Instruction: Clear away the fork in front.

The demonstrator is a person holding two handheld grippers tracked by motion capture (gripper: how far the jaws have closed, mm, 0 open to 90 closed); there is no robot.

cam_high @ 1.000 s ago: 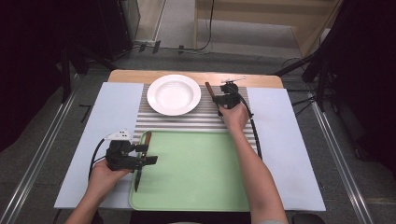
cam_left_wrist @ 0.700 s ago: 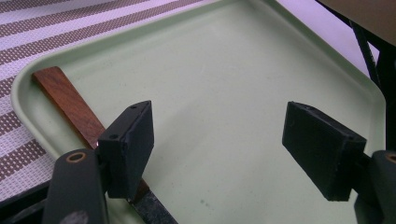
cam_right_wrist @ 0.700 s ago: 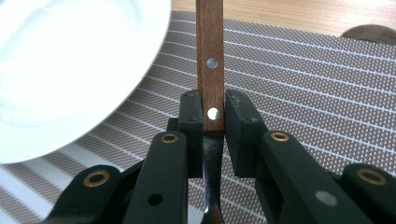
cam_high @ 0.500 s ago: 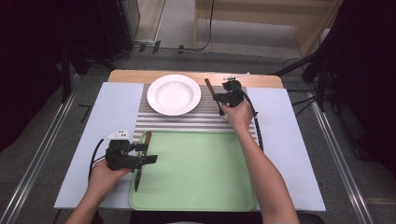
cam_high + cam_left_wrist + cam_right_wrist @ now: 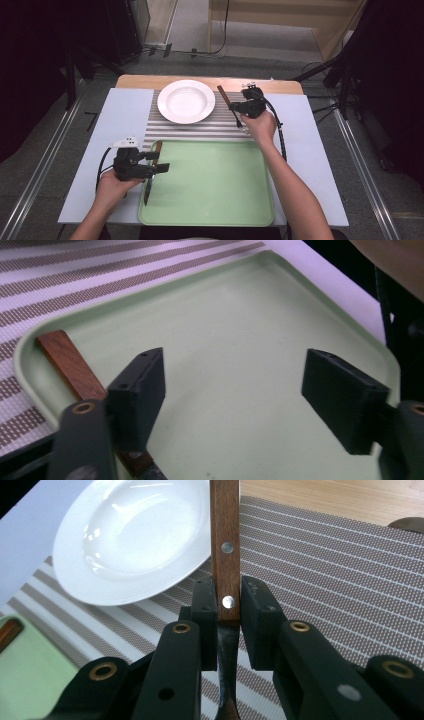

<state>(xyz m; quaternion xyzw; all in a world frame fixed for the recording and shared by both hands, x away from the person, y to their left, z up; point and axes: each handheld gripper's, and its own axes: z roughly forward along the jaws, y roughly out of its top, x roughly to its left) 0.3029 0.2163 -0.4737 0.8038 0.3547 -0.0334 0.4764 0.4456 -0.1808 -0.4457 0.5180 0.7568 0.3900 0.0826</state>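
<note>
Dark floor and cables ring the table, which carries a pale sheet, a striped placemat and a green tray at the near edge. Over on the right, the right gripper has its jaws clamped tight on a wooden-handled utensil, and it hangs above the placemat just beside the white plate. Look along that gripper's own view: the pads squeeze the wooden handle right at its lower rivet, the brown handle running away toward the plate and the dark metal stem dropping back between the jaws. What sort of head that stem ends in I cannot tell.

Now to the left, where the left gripper sits at the tray's left rim, jaws spread wide and just easing inward a touch, with nothing pinched between them. A wooden-handled knife lies along the tray's left edge, its handle passing beside and under the left-hand jaw in the left gripper view, with bare green tray between the two pads.
</note>
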